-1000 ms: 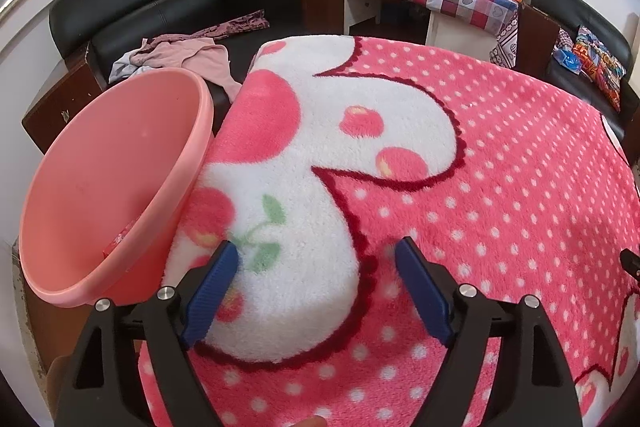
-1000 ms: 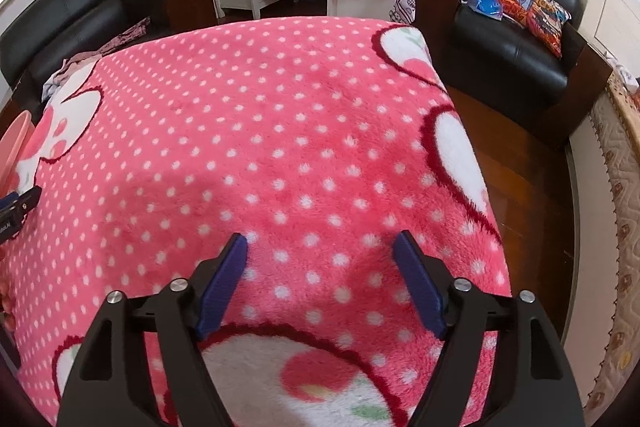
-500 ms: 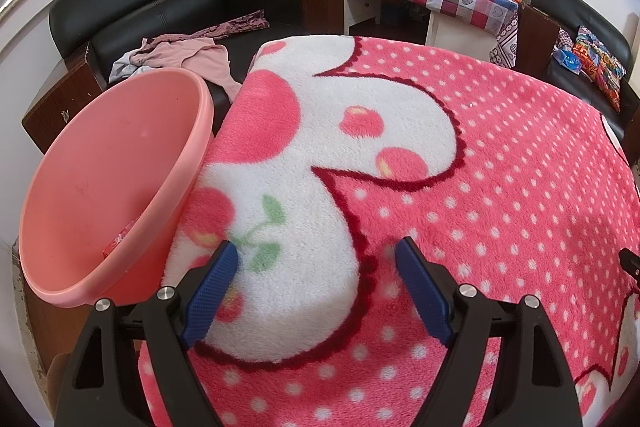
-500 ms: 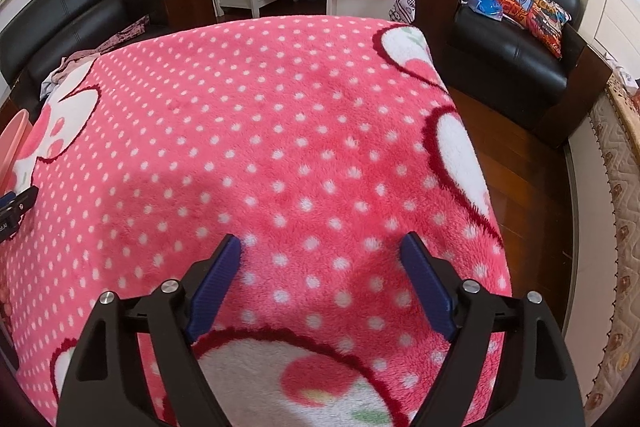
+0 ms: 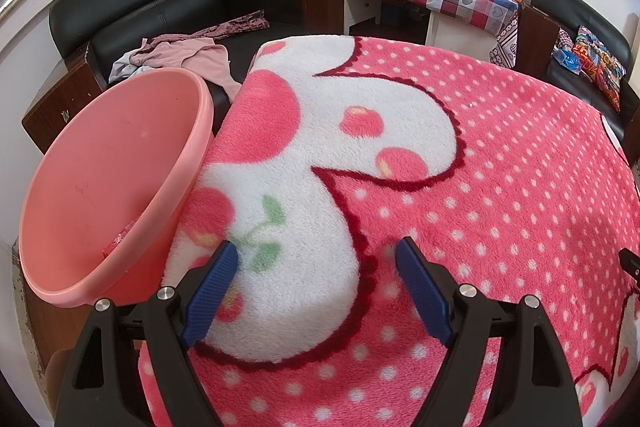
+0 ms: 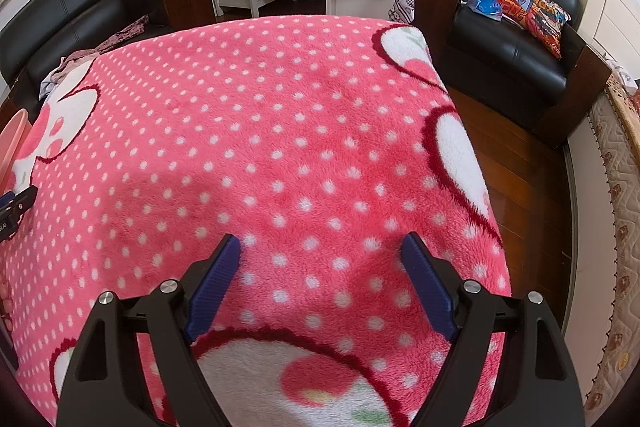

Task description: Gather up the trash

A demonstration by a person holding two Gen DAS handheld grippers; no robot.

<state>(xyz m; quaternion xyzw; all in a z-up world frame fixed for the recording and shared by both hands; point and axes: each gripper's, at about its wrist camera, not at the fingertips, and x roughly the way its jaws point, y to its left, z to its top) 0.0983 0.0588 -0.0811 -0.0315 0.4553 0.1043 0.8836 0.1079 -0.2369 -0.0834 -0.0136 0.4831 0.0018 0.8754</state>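
Since the earlier frame, only the right gripper [image 6: 320, 257] had changed: its jaws had just been opening, nothing between them. Left gripper [image 5: 318, 261] hung spread and empty. Pink bin [image 5: 116, 183] (trash low inside) leaned at left of the blanket [image 5: 500, 167]. No litter showed; collection seemed finished, next calling for a search.

right gripper [image 6: 320, 247] jaws open a bit wider than a second ago, nothing between them, just pink blanket [image 6: 280, 131] below. most of the spread came early.
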